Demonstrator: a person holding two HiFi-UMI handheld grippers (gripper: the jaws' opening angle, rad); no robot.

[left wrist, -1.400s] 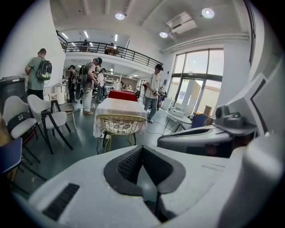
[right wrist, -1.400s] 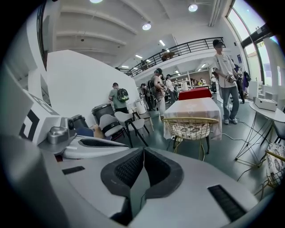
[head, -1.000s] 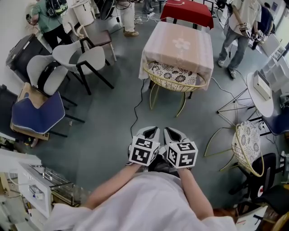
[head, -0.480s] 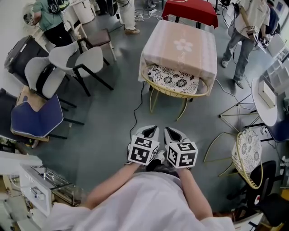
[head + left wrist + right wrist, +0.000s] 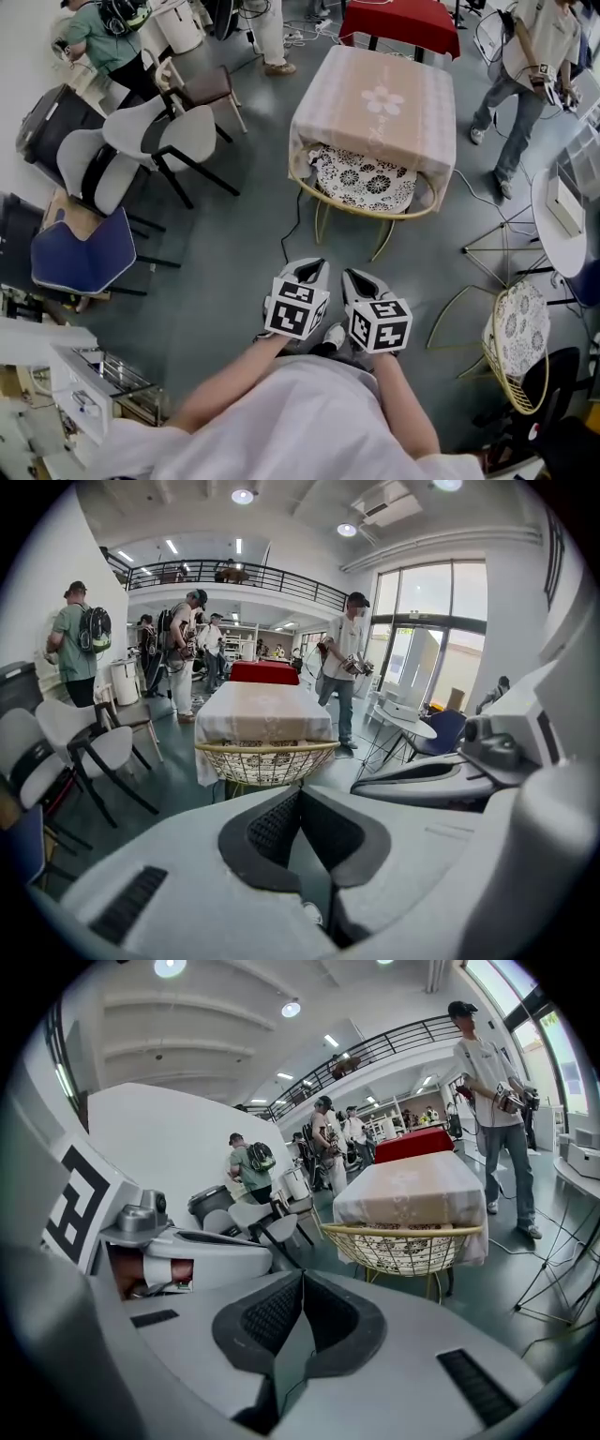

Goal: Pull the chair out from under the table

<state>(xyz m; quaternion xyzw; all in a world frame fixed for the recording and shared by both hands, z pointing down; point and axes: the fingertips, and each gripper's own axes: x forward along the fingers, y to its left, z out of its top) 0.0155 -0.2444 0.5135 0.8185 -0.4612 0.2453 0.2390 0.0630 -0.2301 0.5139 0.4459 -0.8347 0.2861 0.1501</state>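
Far left on the grey floor (image 5: 234, 272): blue-cushioned chair (image 5: 82, 255), two white shell chairs (image 5: 155, 141) just behind it. Low in the middle, side by side: left gripper (image 5: 311, 272), closed tip to tip with nothing between the pads; just beside it, right gripper (image 5: 357, 279), likewise pressed flat together and empty. Both aimed toward the chair (image 5: 364, 187), well apart from it, touching nothing. Yellow wire frame, floral cushion, seat tucked under the near edge of the table (image 5: 380, 94), curved back rim bowed out toward the grippers, pale cloth hanging over the far part of the seat. Beyond the table, red-covered table (image 5: 394, 21). Further right, standing person (image 5: 525, 66). At the right edge, round white table (image 5: 562, 202) and, nearer, second wire chair (image 5: 514, 336) out in the open.
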